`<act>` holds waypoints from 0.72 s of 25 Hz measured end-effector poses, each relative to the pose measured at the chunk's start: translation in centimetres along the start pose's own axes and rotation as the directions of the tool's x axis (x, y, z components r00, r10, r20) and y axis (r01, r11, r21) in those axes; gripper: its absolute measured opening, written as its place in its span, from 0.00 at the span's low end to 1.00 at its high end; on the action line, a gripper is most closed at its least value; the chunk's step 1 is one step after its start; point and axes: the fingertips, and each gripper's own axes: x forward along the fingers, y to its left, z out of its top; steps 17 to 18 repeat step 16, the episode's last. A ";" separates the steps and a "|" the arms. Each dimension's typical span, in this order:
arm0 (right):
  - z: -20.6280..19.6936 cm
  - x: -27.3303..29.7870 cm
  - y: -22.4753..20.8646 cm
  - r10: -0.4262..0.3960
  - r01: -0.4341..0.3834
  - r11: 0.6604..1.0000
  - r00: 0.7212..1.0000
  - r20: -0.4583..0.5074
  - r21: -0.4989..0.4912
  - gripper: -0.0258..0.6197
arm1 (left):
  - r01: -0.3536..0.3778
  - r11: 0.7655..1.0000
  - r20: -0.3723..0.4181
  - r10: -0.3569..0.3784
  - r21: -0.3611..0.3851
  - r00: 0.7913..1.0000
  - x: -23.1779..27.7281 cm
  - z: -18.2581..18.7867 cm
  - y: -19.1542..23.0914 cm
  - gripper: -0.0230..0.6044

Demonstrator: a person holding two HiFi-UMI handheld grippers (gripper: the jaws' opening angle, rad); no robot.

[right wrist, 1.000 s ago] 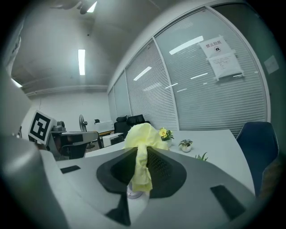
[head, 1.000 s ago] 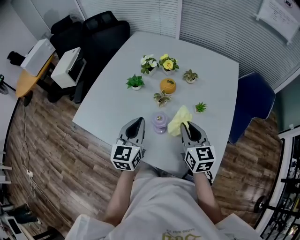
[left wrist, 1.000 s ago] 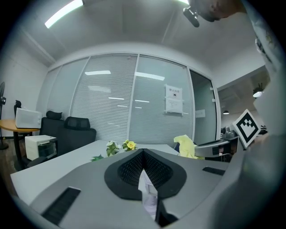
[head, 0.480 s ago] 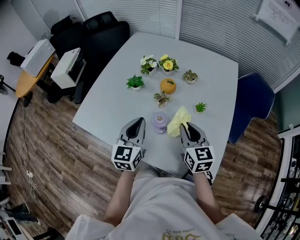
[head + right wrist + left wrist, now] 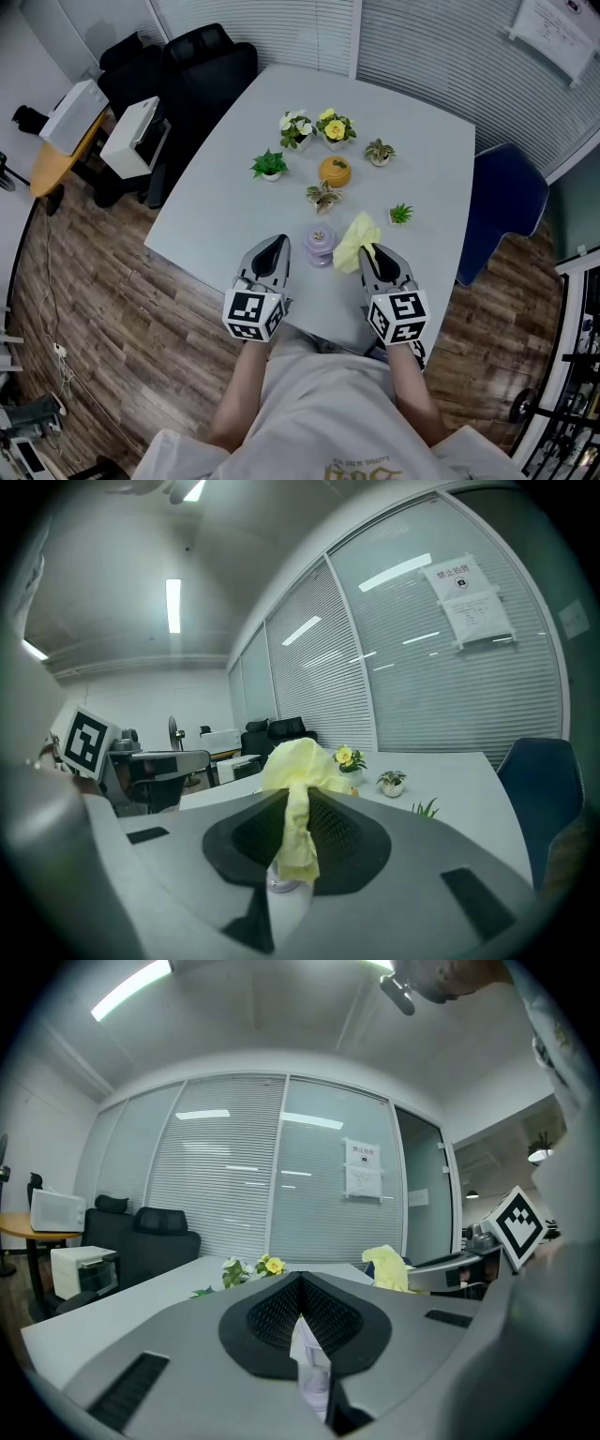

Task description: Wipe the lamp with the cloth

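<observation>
**Right tool** (image 5: 369, 251): jaws clamped on the yellow cloth (image 5: 357, 237). The cloth is pinched into a narrow strip between the pads, and its bunched bulk stands out past the tips on the far side.

**Lilac lamp** (image 5: 320, 246): small and upright on the grey tabletop (image 5: 225, 206). It is just left of the cloth. Whether the two touch cannot be told.

**Left tool** (image 5: 277, 244): jaws together, nothing clamped. It lies to the left of the lamp and apart from it, so the lamp stands between the two tools, closer to the cloth side.

**Farther on the tabletop:**
- a variegated potted plant (image 5: 324, 195) just beyond the lamp
- an orange round pot (image 5: 336, 171)
- a green potted plant (image 5: 270, 164) to the left
- a white-flowered pot (image 5: 297, 127) and a yellow-flowered pot (image 5: 335, 127) side by side at the far end
- a small succulent (image 5: 380, 151)
- a tiny green sprig (image 5: 401, 214) right of the cloth

**Off the tabletop:** a black office chair (image 5: 202, 66) at far left and a blue chair (image 5: 506, 202) at right.
</observation>
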 end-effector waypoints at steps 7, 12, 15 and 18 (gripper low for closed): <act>0.0 -0.2 0.2 0.004 -0.004 1.000 1.000 0.004 -0.003 0.15 | 0.007 1.000 0.006 -0.007 0.002 1.000 -0.2 0.0 -0.2 0.04; 0.1 -0.4 0.0 0.005 -0.005 1.000 1.000 0.007 0.001 0.15 | 0.008 1.000 0.006 -0.008 -0.002 1.000 -0.2 0.0 -0.4 0.04; 0.0 -0.5 -0.1 0.006 -0.006 1.000 1.000 0.006 0.003 0.15 | 0.009 1.000 0.007 -0.009 -0.003 1.000 -0.1 0.0 -0.6 0.04; -0.1 -0.5 -0.2 0.007 -0.007 1.000 1.000 0.006 0.003 0.15 | 0.009 1.000 0.008 -0.009 -0.003 1.000 0.0 0.0 -0.7 0.04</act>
